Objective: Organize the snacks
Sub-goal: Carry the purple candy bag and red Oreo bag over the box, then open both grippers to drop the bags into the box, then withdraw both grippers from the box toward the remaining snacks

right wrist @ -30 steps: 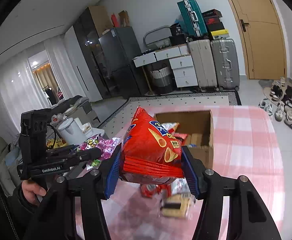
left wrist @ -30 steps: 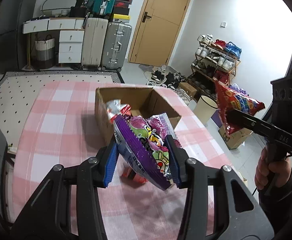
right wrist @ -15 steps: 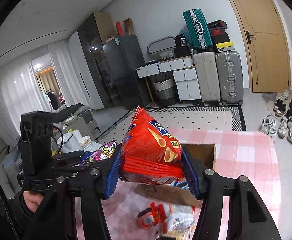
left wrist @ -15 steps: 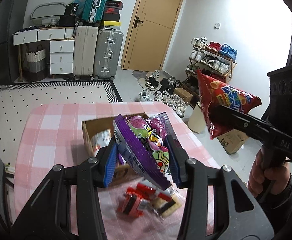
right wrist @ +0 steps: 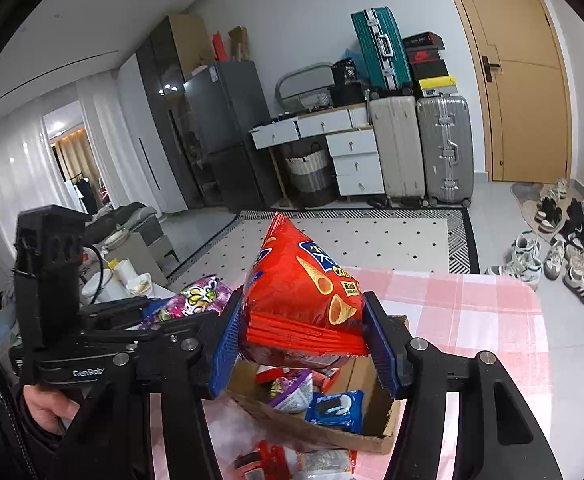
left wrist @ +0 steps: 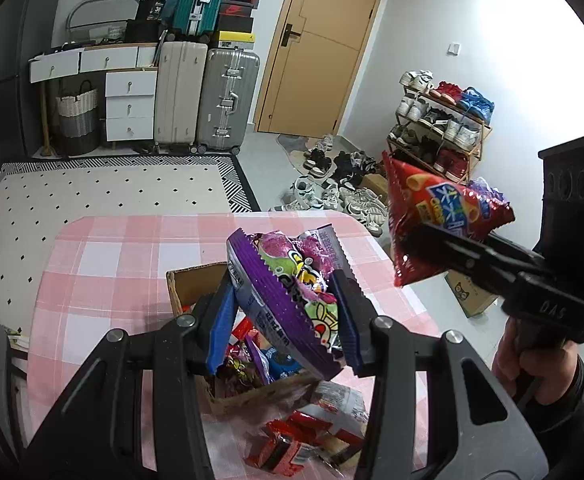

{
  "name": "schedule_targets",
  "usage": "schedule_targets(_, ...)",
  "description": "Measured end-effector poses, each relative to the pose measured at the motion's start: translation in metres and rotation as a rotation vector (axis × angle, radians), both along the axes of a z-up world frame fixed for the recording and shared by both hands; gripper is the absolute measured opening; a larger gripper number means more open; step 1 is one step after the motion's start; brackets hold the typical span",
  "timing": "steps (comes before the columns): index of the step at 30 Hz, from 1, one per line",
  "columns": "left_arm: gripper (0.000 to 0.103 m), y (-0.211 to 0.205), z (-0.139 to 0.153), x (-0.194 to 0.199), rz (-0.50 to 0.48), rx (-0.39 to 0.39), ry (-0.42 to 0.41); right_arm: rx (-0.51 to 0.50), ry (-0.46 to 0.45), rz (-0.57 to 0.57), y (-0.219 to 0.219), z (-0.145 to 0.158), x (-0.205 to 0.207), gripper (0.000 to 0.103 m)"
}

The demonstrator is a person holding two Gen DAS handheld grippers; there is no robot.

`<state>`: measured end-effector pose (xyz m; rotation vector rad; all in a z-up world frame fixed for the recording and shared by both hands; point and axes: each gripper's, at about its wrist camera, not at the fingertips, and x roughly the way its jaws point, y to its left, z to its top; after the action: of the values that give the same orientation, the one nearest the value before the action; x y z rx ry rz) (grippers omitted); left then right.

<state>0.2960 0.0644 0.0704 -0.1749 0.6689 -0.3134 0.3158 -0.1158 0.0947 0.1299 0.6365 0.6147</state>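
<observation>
Right now you are holding both packets above the cardboard box (right wrist: 371, 432): your left hand-held gripper (left wrist: 288, 316) is clamping the purple snack bag (left wrist: 292, 292), the right hand-held gripper (right wrist: 303, 344) the red chip bag (right wrist: 303, 284). Next, I judge, you are lowering each into the box.

Even indoor light, strong fisheye warp, black corners

Both views bright w/ soft shadows; white wall (left wrist: 531, 92) at right of left view nearly blown out. Lit doorway (right wrist: 66, 148) glows warm in right view, small glare spots on dark cabinet (right wrist: 164, 88). Straight edges bow near rims. Near packets (left wrist: 292, 448) at btm soft, slightly blurred.
</observation>
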Motion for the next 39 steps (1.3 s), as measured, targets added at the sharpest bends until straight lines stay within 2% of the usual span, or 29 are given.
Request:
schedule_targets(10, 0.042, -0.003, -0.053, 0.05, 0.008, 0.028, 0.078, -0.07, 0.053, -0.035, 0.01, -0.044, 0.03, 0.058)
schedule_targets(18, 0.043, -0.001, -0.094, 0.081, -0.008, 0.039, 0.139, -0.121, 0.103, -0.018, 0.029, -0.084, 0.043, 0.059)
schedule_targets(22, 0.049, -0.004, -0.108, 0.088, -0.011, 0.055, 0.16, -0.144, 0.096, -0.027, 0.036, -0.096, 0.043, 0.069)
schedule_targets(24, 0.065, -0.003, -0.109, 0.086, 0.007, 0.074, 0.154, -0.16, 0.074, -0.03, 0.037, -0.097, 0.041, 0.077)
schedule_targets(26, 0.071, 0.002, -0.108, 0.083, 0.025, 0.066, 0.136, -0.162, 0.047, -0.036, 0.035, -0.094, 0.038, 0.085)
schedule_targets(33, 0.072, 0.001, -0.093, 0.062, 0.031, 0.085, 0.103, -0.106, 0.019, -0.073, 0.013, -0.074, 0.025, 0.087)
schedule_targets(39, 0.074, -0.003, -0.071, 0.031, 0.038, 0.1, 0.064, -0.078, -0.029, -0.087, -0.002, -0.047, -0.004, 0.091)
